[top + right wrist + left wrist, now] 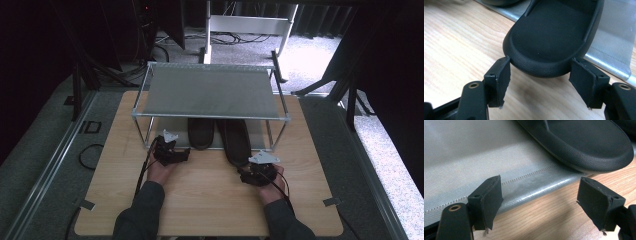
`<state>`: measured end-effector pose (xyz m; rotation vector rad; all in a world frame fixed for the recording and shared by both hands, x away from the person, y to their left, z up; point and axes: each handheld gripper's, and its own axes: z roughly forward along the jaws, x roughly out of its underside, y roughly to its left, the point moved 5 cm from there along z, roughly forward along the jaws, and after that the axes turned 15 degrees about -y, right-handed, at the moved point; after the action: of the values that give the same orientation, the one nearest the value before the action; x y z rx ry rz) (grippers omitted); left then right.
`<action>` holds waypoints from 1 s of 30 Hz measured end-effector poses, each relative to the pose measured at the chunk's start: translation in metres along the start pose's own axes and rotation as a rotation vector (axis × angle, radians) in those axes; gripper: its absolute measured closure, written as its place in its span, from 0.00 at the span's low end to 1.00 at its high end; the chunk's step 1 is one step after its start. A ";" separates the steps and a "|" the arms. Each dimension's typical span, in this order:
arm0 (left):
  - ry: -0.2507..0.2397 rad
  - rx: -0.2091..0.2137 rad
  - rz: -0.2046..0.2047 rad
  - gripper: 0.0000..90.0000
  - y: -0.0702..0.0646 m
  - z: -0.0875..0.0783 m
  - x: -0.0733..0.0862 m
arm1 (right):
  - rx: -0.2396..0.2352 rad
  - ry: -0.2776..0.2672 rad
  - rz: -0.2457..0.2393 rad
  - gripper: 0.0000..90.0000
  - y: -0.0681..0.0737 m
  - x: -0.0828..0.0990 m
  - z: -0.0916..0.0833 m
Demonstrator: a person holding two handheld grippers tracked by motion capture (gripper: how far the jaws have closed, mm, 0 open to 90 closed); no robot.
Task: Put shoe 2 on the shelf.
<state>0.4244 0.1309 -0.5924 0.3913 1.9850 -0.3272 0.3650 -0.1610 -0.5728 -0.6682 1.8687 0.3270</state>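
Nearest, the right tongs (540, 82) stand apart around the heel of the right slipper (554, 37), pads at its sides, contact too close to call; the heel overhangs the desk (210, 200); left tongs (540, 200) gape, empty, over the shelf edge; beyond, the left slipper (200, 132) lies on the rack's lower shelf (474, 157).

Grey carpet floor (320, 55), white desk legs (248, 25), dark surroundings
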 end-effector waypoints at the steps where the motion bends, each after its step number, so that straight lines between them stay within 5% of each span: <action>1: 0.000 0.001 -0.001 0.23 0.000 0.000 0.000 | 0.003 -0.001 0.003 0.37 0.000 0.000 0.002; 30: 0.002 0.014 -0.003 0.23 0.000 0.000 0.000 | 0.076 -0.020 0.066 0.37 -0.009 -0.019 0.051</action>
<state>0.4241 0.1313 -0.5923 0.3973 1.9865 -0.3425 0.4142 -0.1368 -0.5747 -0.5505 1.8770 0.3025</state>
